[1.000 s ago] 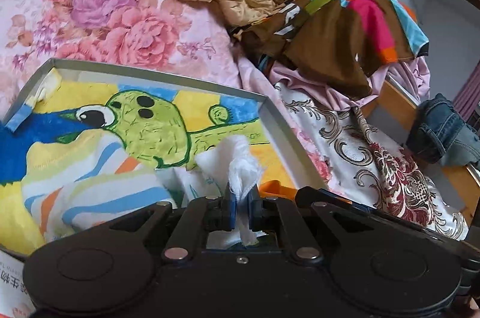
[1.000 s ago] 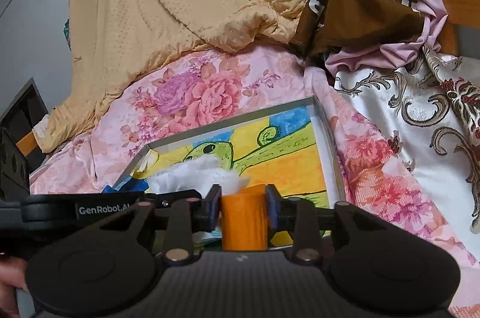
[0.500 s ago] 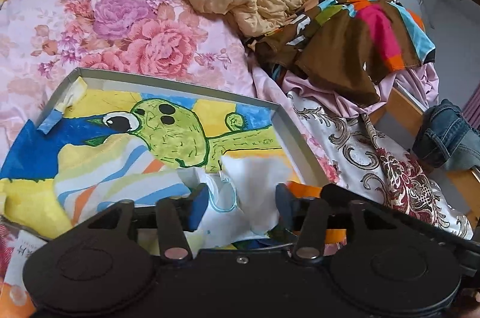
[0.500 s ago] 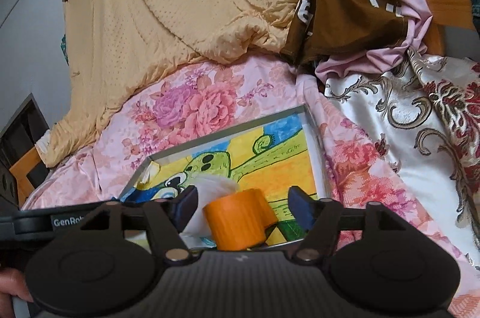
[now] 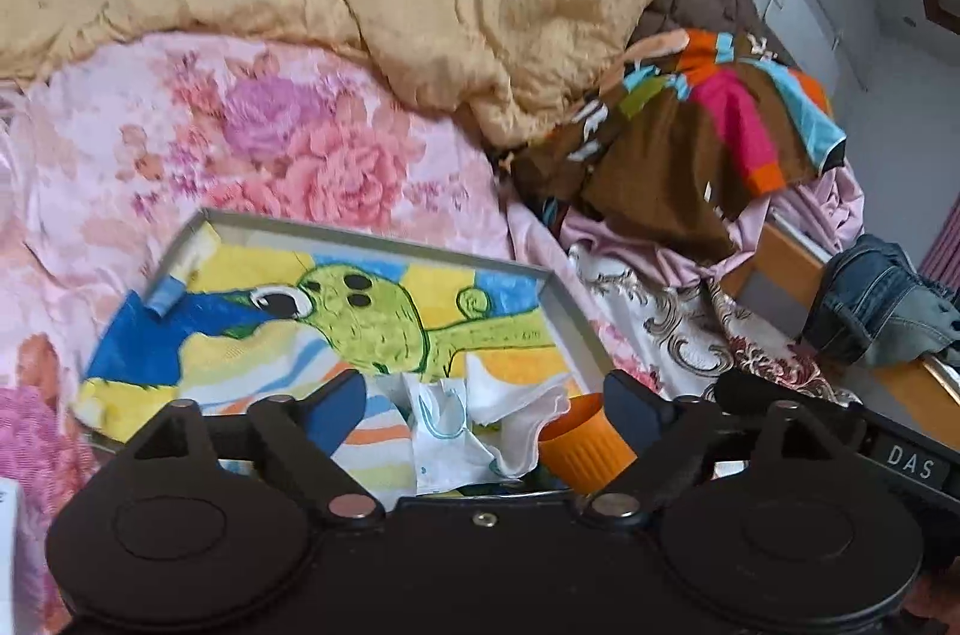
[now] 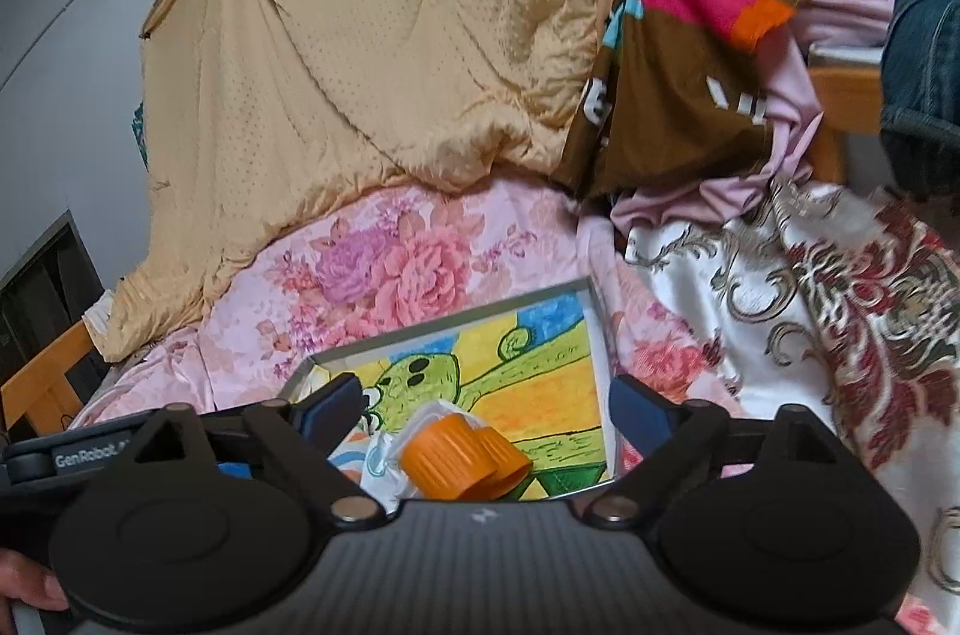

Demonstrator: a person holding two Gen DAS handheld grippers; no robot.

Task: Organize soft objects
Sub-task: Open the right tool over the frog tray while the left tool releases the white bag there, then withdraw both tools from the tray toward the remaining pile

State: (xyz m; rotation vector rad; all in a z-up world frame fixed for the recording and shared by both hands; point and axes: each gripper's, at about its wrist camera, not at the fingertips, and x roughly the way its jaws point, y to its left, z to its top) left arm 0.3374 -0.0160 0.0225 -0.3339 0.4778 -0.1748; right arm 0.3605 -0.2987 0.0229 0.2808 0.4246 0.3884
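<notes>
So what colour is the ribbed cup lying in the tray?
Orange; the ribbed cup shows best in the right wrist view.

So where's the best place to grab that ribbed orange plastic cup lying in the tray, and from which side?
Grip the ribbed orange plastic cup across its ridged side wall, coming down from above with the right gripper. It lies tipped on its side in the grey tray, so the round wall faces up, and the ridges probably help against slipping.

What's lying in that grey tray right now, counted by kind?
Cartoon towel: 1
Striped cloth: 1
White cloth: 1
Orange cup: 1
Total: 4, all in the grey tray
</notes>
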